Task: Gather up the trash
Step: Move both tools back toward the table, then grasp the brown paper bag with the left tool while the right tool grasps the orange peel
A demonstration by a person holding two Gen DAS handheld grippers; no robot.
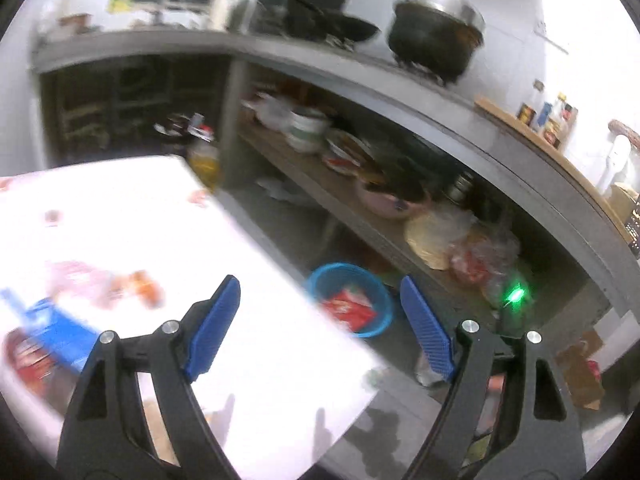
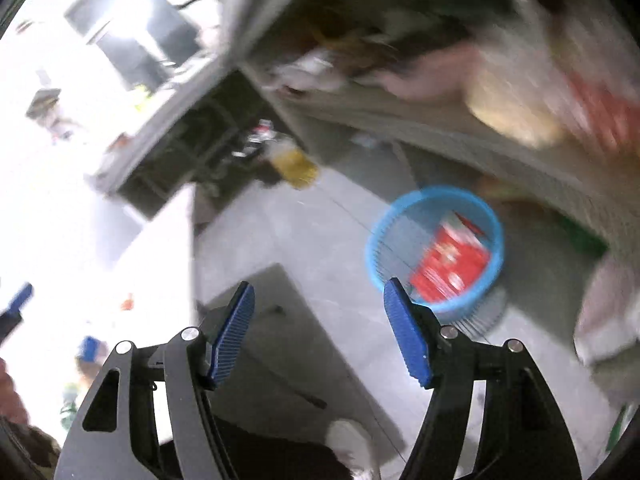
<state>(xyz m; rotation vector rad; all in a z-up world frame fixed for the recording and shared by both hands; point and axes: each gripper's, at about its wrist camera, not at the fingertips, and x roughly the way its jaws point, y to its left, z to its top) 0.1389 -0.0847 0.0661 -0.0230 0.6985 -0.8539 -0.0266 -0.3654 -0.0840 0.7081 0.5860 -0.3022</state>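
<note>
The wrappers (image 1: 100, 284) left on the white counter (image 1: 240, 264) look light, thin and crinkly, likely slippery, so I judge a pinch across a folded edge is best. The blue basket (image 1: 382, 300) on the floor holds 1 red packet (image 1: 350, 308). My left gripper (image 1: 320, 328) and right gripper (image 2: 320, 332) both have their jaws wide, holding nothing.

Blue plastic basket (image 2: 434, 248), lower right of centre, ribbed; glossy red wrapper (image 2: 450, 258) inside; soot-blackened metal pot (image 1: 436, 36), upper right.
</note>
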